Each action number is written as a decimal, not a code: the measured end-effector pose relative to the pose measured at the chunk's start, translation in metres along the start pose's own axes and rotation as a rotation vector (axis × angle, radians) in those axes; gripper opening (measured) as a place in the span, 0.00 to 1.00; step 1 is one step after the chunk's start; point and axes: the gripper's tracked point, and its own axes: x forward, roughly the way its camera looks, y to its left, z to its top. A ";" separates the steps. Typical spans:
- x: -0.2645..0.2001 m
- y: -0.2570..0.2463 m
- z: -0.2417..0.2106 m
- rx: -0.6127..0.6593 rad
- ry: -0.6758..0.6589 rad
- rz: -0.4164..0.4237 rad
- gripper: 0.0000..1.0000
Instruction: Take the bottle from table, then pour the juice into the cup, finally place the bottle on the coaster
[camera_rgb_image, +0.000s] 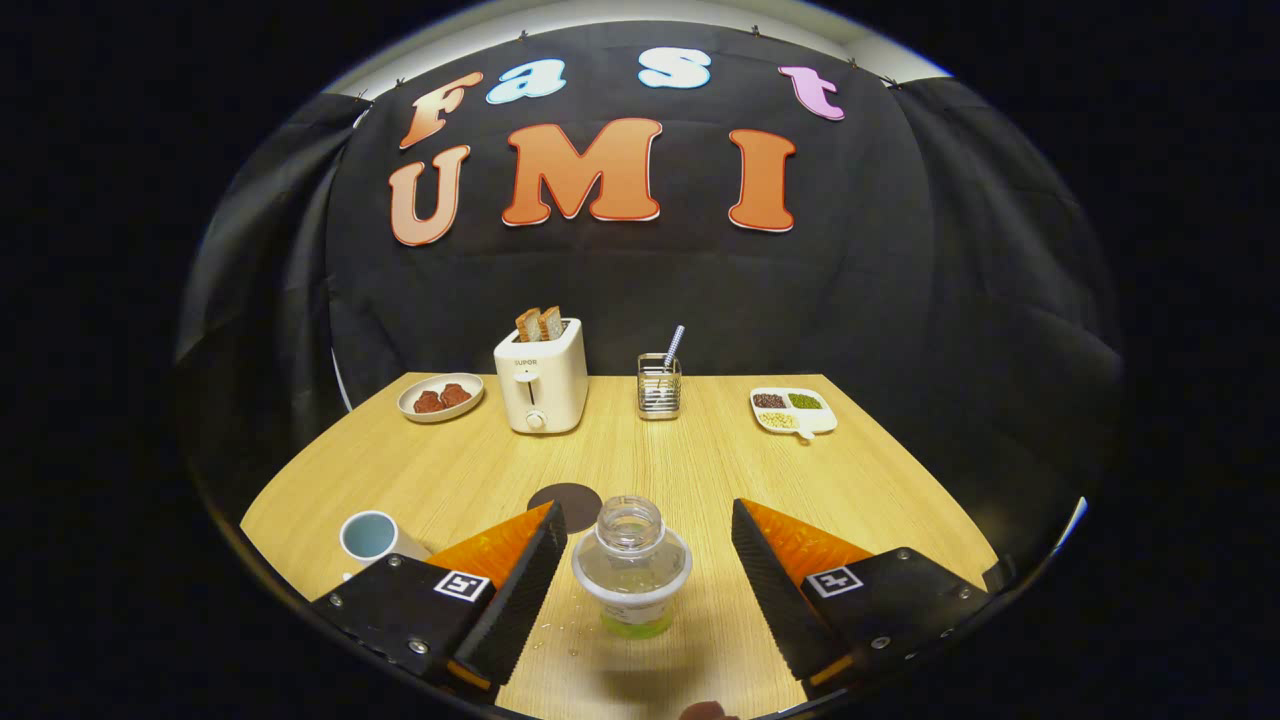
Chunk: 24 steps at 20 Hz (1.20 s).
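Gripper (648, 535) wide open, uncapped juice bottle (631, 570) upright btwn fingers, untouched, dark round coaster (572, 497) just beyond bottle, cup (370, 537) left of bottle

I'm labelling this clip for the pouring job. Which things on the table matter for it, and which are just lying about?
For the job: bottle, uncapped, standing between the open gripper fingers, untouched; cup; coaster.

Lying about: toaster with bread, plate of reddish food, wire holder, divided dish.
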 end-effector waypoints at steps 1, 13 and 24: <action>0.004 0.001 -0.004 0.017 0.007 0.010 0.99; 0.032 0.016 -0.066 0.027 0.110 0.040 0.99; 0.032 0.010 -0.089 0.035 0.199 -0.002 0.65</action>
